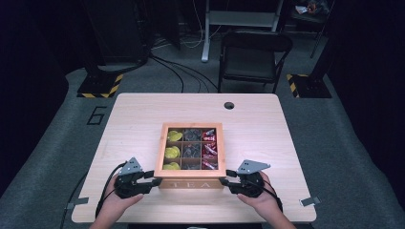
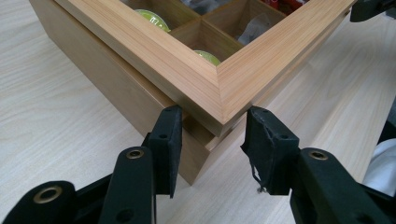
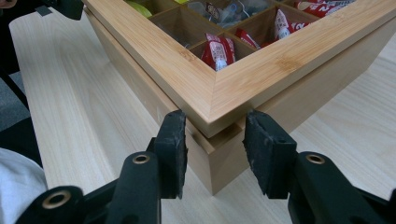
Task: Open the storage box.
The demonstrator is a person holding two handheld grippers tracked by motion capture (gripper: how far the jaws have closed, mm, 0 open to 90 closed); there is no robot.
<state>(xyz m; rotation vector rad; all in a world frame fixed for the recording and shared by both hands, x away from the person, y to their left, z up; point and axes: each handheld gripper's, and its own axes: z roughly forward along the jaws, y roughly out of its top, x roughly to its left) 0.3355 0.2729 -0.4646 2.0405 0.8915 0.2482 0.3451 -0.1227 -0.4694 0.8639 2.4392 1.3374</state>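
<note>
A wooden tea box [image 1: 191, 126] marked TEA stands at the table's near middle. Its window-framed lid [image 2: 196, 60] [image 3: 261, 70] lies on top, sitting slightly off the base at the near corners. Through it I see green packets [image 1: 173, 151] on the left, grey ones [image 1: 192, 143] in the middle and red ones [image 1: 209, 149] on the right. My left gripper [image 1: 154, 177] [image 2: 212, 128] straddles the lid's near-left corner, pads against both edges. My right gripper [image 1: 228, 177] [image 3: 212, 126] clasps the near-right corner the same way.
The light wooden table [image 1: 133, 119] has a round cable hole [image 1: 229, 105] at the back and metal clips [image 1: 310, 201] on its front edge. A dark folding chair [image 1: 253, 57] stands behind it. Cables [image 1: 176, 71] run over the floor.
</note>
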